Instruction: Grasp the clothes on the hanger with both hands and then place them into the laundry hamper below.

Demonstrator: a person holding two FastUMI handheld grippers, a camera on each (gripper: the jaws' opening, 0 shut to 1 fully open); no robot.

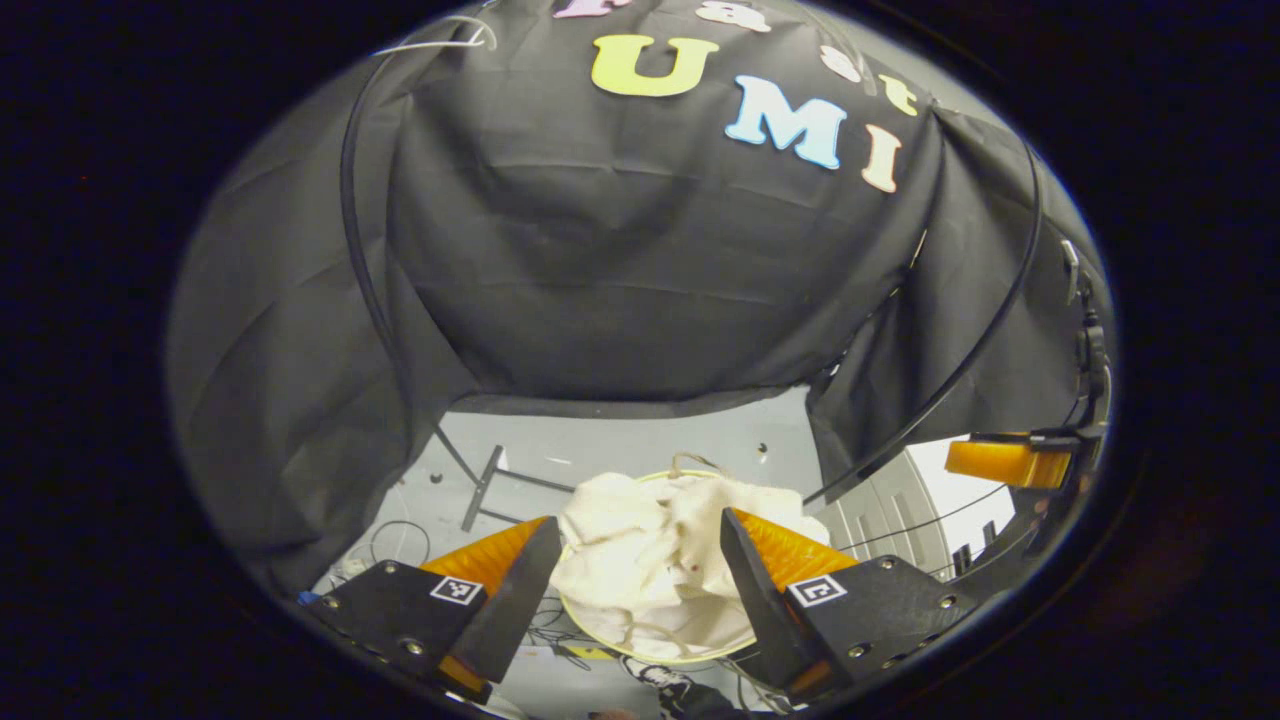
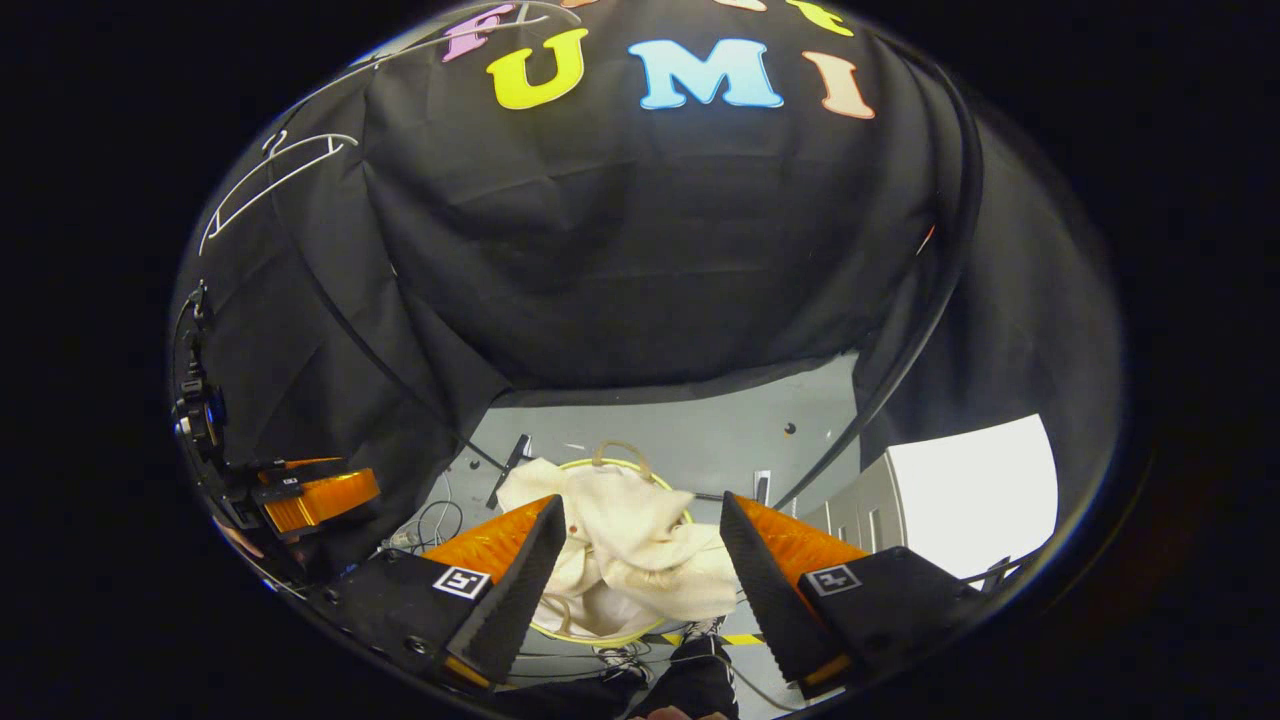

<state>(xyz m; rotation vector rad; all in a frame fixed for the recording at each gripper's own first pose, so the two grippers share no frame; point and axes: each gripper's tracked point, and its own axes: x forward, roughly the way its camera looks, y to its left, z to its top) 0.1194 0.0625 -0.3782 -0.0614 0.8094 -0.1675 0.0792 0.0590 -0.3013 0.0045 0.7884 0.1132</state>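
Note:
A cream-white garment [image 1: 650, 550] lies crumpled in the round laundry hamper with a yellow rim [image 1: 640, 652] on the grey floor. My left gripper [image 1: 640, 590] hangs above it, open, with nothing between its fingers. In the right gripper view the same garment [image 2: 640, 550] fills the hamper [image 2: 600, 636] and spills over its rim. My right gripper [image 2: 640, 580] is open above it and holds nothing. A bare white hanger [image 2: 265, 180] hangs high at the upper left. The other gripper [image 2: 310, 495] shows at the left edge, and at the right edge of the left gripper view [image 1: 1010, 462].
Thin black poles [image 1: 960, 370] of the clothes rack arc across the black cloth wall. The rack's base bar [image 1: 480, 490] and loose cables [image 1: 400, 540] lie on the grey floor [image 2: 700, 430]. A white cabinet [image 2: 960, 500] stands at the right. A person's shoes [image 2: 690, 660] show below the hamper.

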